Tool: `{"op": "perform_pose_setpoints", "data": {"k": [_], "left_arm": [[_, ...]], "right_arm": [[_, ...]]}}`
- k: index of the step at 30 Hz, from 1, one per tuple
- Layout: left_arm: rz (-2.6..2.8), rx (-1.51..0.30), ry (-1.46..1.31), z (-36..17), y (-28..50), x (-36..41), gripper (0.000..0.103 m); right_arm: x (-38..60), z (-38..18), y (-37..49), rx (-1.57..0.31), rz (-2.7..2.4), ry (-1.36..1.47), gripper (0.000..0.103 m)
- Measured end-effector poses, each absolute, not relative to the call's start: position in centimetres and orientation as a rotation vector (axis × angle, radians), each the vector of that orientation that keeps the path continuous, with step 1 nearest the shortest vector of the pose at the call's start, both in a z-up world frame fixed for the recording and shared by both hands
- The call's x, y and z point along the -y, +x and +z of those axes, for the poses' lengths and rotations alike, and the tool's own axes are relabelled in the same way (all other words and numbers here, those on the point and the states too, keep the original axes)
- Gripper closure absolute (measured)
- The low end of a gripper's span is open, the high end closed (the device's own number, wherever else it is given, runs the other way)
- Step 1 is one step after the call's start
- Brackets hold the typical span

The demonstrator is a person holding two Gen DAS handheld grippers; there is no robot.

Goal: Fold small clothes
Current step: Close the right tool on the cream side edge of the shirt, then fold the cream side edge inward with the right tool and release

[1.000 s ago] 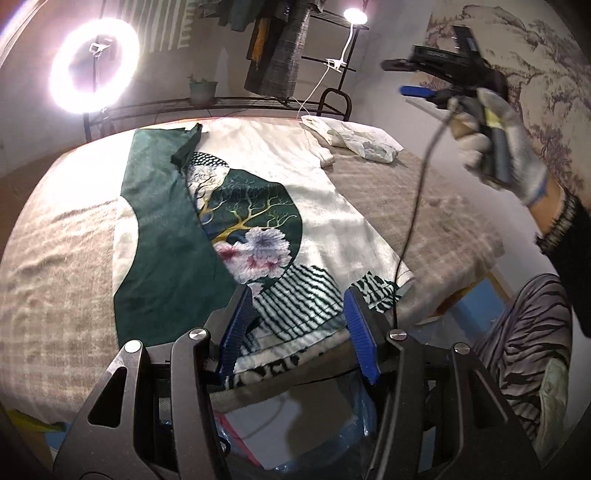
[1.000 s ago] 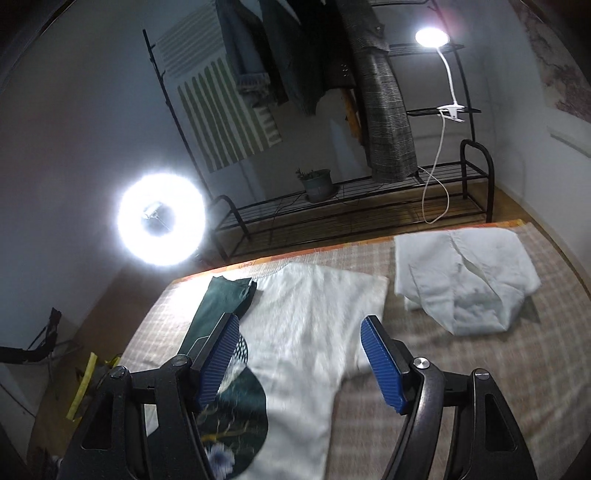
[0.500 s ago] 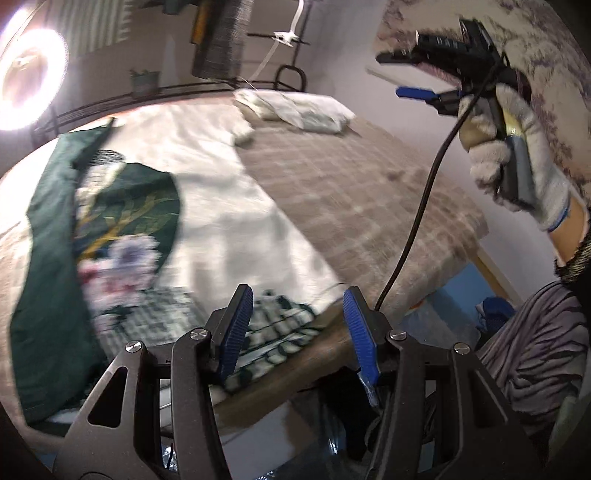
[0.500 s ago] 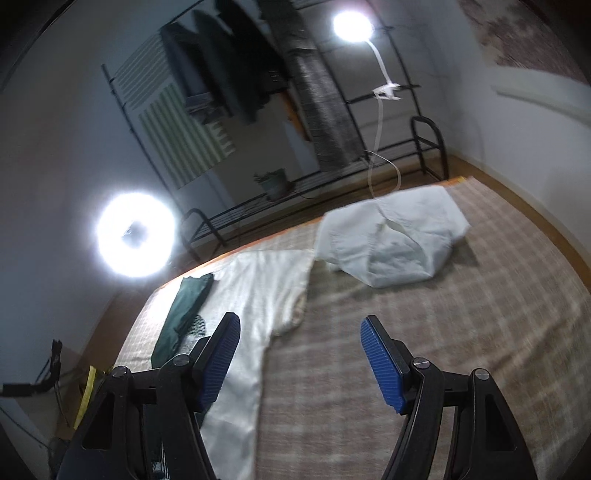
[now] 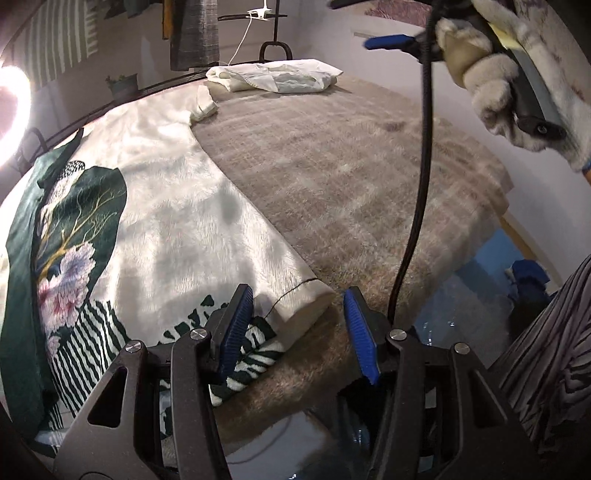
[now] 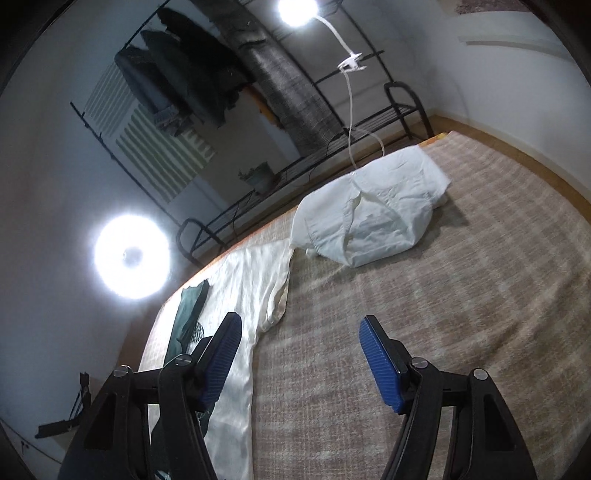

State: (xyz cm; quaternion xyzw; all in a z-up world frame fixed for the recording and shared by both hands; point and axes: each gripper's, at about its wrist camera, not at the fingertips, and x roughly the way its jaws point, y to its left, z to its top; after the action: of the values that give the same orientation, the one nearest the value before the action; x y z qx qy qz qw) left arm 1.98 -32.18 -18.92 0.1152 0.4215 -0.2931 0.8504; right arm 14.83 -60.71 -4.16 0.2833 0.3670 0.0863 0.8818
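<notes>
A cream shirt (image 5: 177,221) with a dark green panel, flower print and black-and-white stripes lies spread flat on the checked blanket (image 5: 351,177). My left gripper (image 5: 299,328) is open and empty, low over the shirt's near right hem corner (image 5: 306,295) at the bed's front edge. My right gripper (image 6: 299,362) is open and empty, held high above the blanket to the right of the shirt (image 6: 255,295); it shows in the left wrist view (image 5: 388,38) in a gloved hand.
A folded white garment (image 6: 369,206) lies at the far side of the bed, also in the left wrist view (image 5: 277,75). A ring light (image 6: 129,254), a black metal rack (image 6: 295,166) with hanging clothes and a clip lamp (image 6: 295,11) stand behind. A cable (image 5: 417,184) hangs from the right gripper.
My left gripper has swung right along the front edge, from the striped part to the shirt's right hem corner. My right gripper has turned right, toward the bare blanket and white garment.
</notes>
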Motion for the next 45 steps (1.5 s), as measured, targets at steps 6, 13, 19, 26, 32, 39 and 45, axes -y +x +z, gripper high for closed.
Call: {"op": "perform_pose_setpoints", "data": {"k": [6, 13, 19, 26, 32, 39, 45], "left_arm": [[-0.590, -0.906, 0.190, -18.7, 3.6, 31.7, 0.101], [-0.555, -0.928, 0.020, -17.2, 4.4, 28.7, 0.101], [-0.534, -0.926, -0.042, -16.7, 4.3, 27.3, 0.101], [-0.548, -0.942, -0.094, -16.8, 4.2, 26.8, 0.101], [-0.552, -0.943, -0.175, -16.5, 4.3, 25.1, 0.101], [-0.514, -0.954, -0.299, -16.4, 4.9, 21.6, 0.101], [-0.464, -0.937, -0.375, -15.8, 4.8, 17.9, 0.101]], "right_arm": [[57.4, -6.5, 18.8, -0.854, 0.231, 0.614, 0.033], [52.9, -11.5, 25.6, -0.985, 0.239, 0.696, 0.038], [50.2, -14.9, 29.1, -1.051, 0.219, 0.738, 0.045], [48.7, -16.5, 31.4, -1.081, 0.157, 0.706, 0.077], [48.0, -15.4, 32.0, -1.047, 0.153, 0.655, 0.102], [45.1, -12.4, 33.4, -0.982, 0.169, 0.591, 0.103], [39.6, -10.3, 35.1, -0.961, 0.217, 0.497, 0.103]]}}
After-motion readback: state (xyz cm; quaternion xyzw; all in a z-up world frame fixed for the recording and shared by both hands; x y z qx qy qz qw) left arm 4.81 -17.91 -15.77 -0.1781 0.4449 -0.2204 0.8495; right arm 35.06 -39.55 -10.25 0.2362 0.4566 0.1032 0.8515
